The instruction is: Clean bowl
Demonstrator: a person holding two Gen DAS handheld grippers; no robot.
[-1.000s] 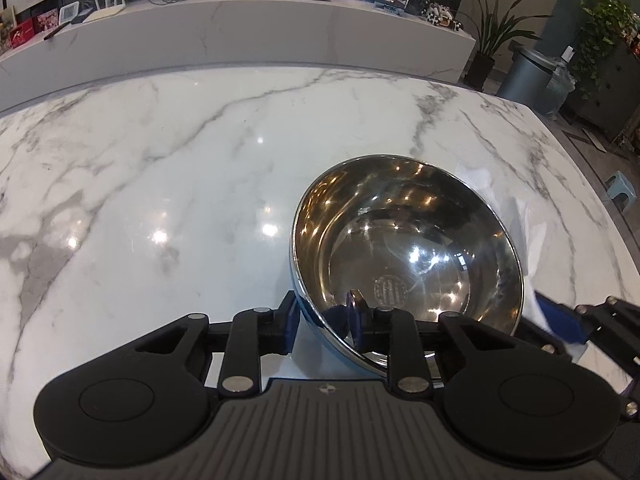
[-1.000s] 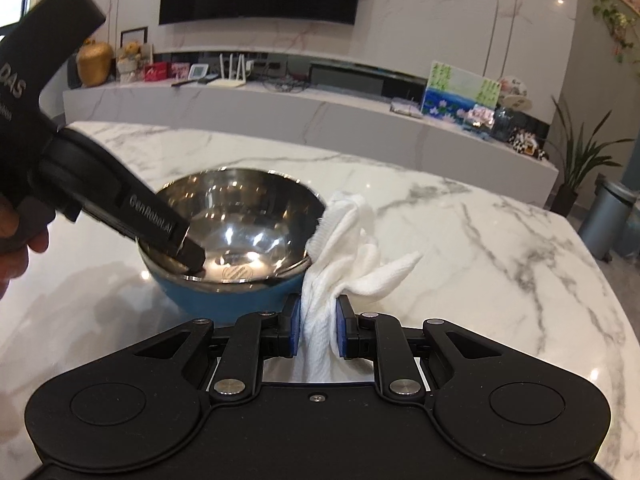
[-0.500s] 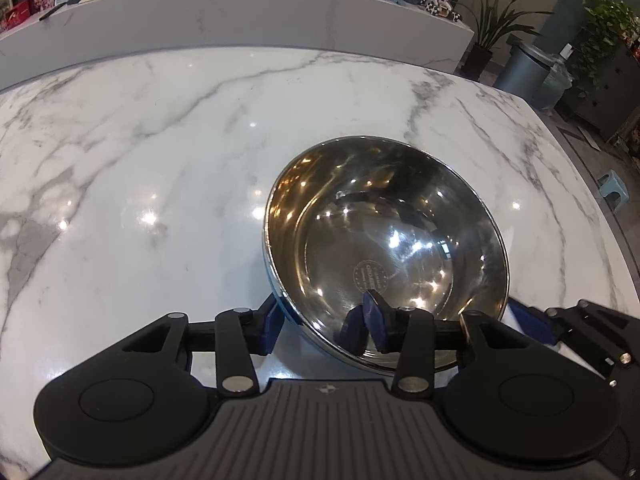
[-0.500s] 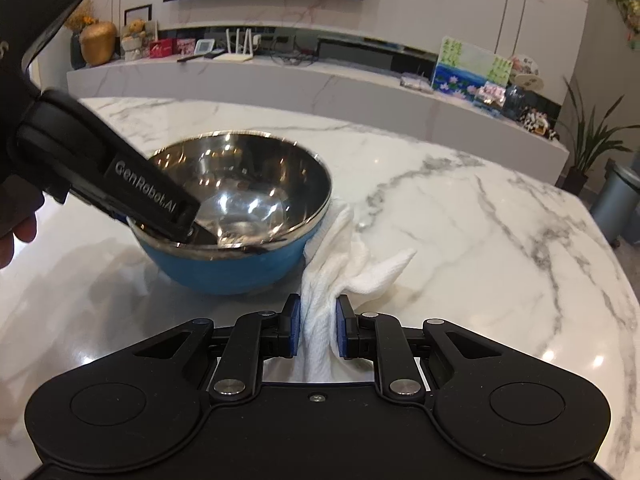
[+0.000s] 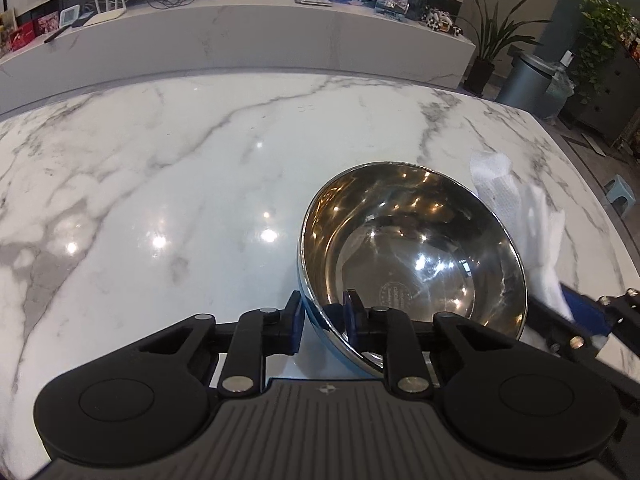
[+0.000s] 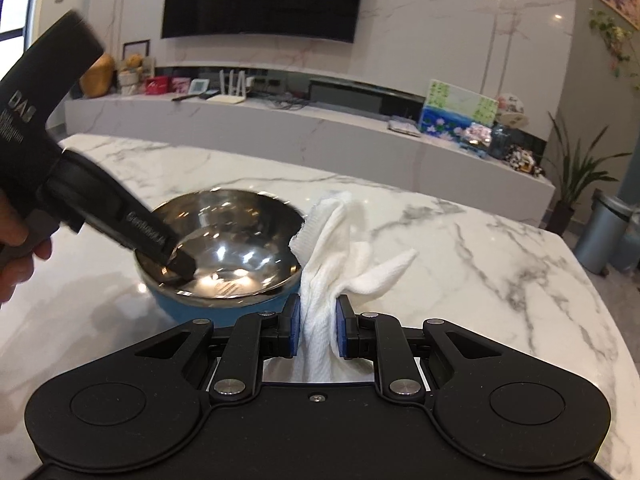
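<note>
A steel bowl (image 5: pixel 412 256) with a blue outside (image 6: pixel 224 312) stands on the marble table. My left gripper (image 5: pixel 324 316) is shut on its near rim, one finger inside the bowl and one outside. In the right wrist view the left gripper (image 6: pixel 176 264) reaches into the bowl from the left. My right gripper (image 6: pixel 316 332) is shut on a white cloth (image 6: pixel 344 248), which stands up just right of the bowl's rim and touches it. The cloth (image 5: pixel 532 216) also shows past the bowl in the left wrist view, with the right gripper (image 5: pixel 584 316) below it.
The white marble table (image 5: pixel 160 200) stretches wide to the left and beyond the bowl. A person's hand (image 6: pixel 16 240) holds the left gripper's handle. Behind the table runs a low marble shelf (image 6: pixel 320 128) with small items. A grey bin (image 6: pixel 604 232) stands off the table's right.
The left gripper's fingers have drawn closer on the bowl's rim. The bowl, tipped half a second ago, sits more level. The cloth has risen beside the rim and shows again in the left wrist view.
</note>
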